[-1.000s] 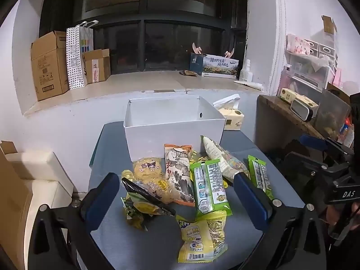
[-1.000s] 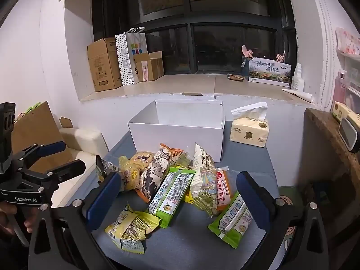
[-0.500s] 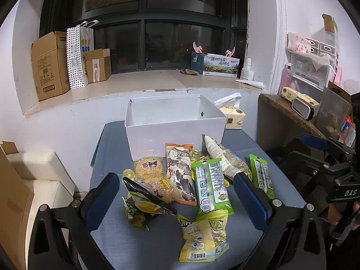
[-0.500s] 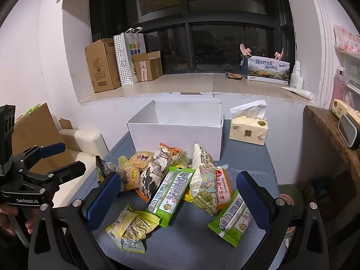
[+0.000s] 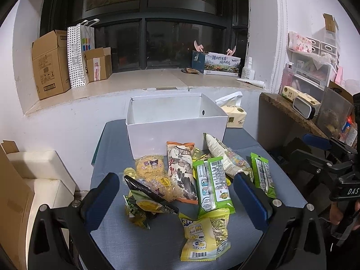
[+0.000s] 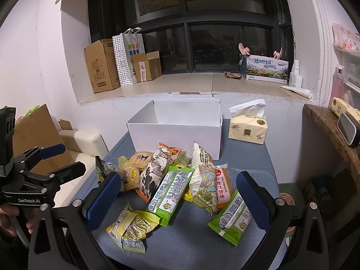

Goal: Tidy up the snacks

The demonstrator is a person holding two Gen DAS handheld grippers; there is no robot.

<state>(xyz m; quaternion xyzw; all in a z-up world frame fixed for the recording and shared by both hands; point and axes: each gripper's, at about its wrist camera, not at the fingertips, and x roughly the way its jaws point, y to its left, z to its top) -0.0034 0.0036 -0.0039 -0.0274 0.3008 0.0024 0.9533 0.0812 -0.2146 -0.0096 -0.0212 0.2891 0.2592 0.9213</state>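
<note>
Several snack packets lie in a heap on the grey-blue table [image 5: 112, 148] in front of an empty white box [image 5: 175, 132]. They include a green packet [image 5: 212, 186], a yellow packet [image 5: 203, 236], an orange-topped packet [image 5: 181, 168] and a cream packet [image 5: 222, 155]. The heap also shows in the right wrist view, with the green packet [image 6: 172, 191], a second green packet [image 6: 231, 220] and the box [image 6: 177, 135]. My left gripper [image 5: 177, 200] is open above the near packets. My right gripper [image 6: 177, 200] is open above the heap. Both are empty.
A tissue pack [image 6: 247, 128] stands right of the box. A wooden shelf [image 6: 326, 130] with small items is at the right. A white seat [image 5: 40, 175] is left of the table. Cardboard boxes [image 6: 101, 65] and a paper bag [image 6: 128, 58] stand on the window ledge.
Both views have shifted slightly; the box and packets sit a little lower and closer in the left wrist view. Nothing was picked up.
</note>
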